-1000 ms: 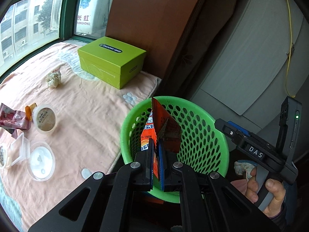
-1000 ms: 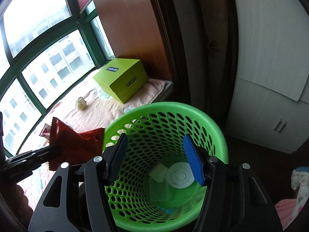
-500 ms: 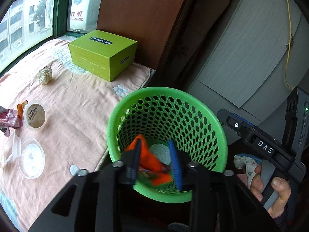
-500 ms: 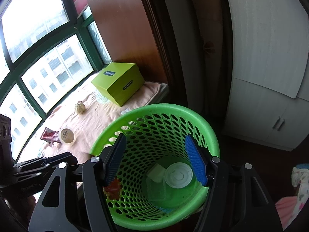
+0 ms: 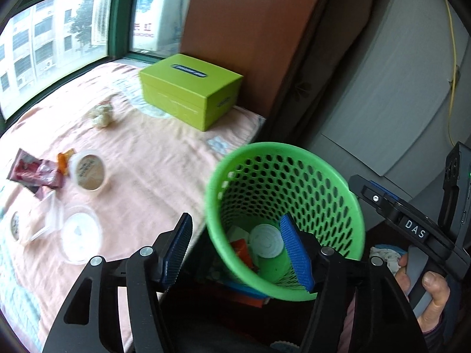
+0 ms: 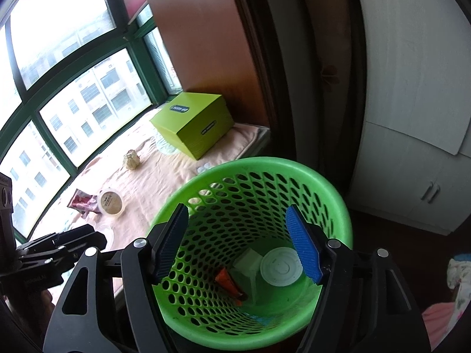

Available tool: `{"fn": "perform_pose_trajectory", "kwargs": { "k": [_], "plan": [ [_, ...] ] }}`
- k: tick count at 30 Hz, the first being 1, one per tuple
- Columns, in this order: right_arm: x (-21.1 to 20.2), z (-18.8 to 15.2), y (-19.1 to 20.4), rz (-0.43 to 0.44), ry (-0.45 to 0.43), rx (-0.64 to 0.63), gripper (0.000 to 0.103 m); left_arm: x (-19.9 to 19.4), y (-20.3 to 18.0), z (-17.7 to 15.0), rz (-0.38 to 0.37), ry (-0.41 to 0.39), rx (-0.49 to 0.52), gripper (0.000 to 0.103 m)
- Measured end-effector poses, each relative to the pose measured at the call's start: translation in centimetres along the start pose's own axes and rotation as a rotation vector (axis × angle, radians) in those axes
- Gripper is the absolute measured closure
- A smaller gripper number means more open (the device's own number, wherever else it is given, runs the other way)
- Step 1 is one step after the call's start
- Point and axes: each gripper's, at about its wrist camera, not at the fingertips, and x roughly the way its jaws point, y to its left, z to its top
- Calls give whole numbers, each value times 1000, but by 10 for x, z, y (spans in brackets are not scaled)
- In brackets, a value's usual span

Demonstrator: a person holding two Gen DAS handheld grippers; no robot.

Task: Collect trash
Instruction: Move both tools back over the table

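Note:
The green mesh basket (image 5: 282, 150) (image 6: 265, 164) stands beside the bed. An orange-red wrapper (image 5: 243, 250) (image 6: 229, 282) lies loose at its bottom next to a white lid (image 5: 266, 239) (image 6: 281, 266). My left gripper (image 5: 235, 217) hovers over the basket's near-left rim; its jaws are opening and the pads press on nothing. My right gripper (image 6: 237, 207) looks down into the basket, its jaws also opening, with nothing gripped. On the pink blanket lie a pink wrapper (image 5: 32, 173), a round cup (image 5: 88, 173), a clear lid (image 5: 78, 238) and a crumpled paper ball (image 5: 103, 114).
A lime-green box (image 5: 191, 91) (image 6: 194, 123) sits at the far end of the bed by a brown panel. Windows run along the left. White cabinets (image 6: 412, 176) stand to the right. A person's hand (image 5: 426, 288) holds the right gripper's handle beside the basket.
My left gripper opened and let go of the orange-red wrapper, which dropped into the basket. That gripper then swung left toward the bed. The right jaws spread wider.

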Motion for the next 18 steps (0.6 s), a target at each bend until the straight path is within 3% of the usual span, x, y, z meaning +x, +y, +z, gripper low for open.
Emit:
{"fn": "perform_pose_trajectory", "kwargs": {
  "k": [18],
  "plan": [
    [28, 3, 83, 128, 46, -153, 27, -45, 121, -18, 220, -58, -204, 34]
  ]
}}
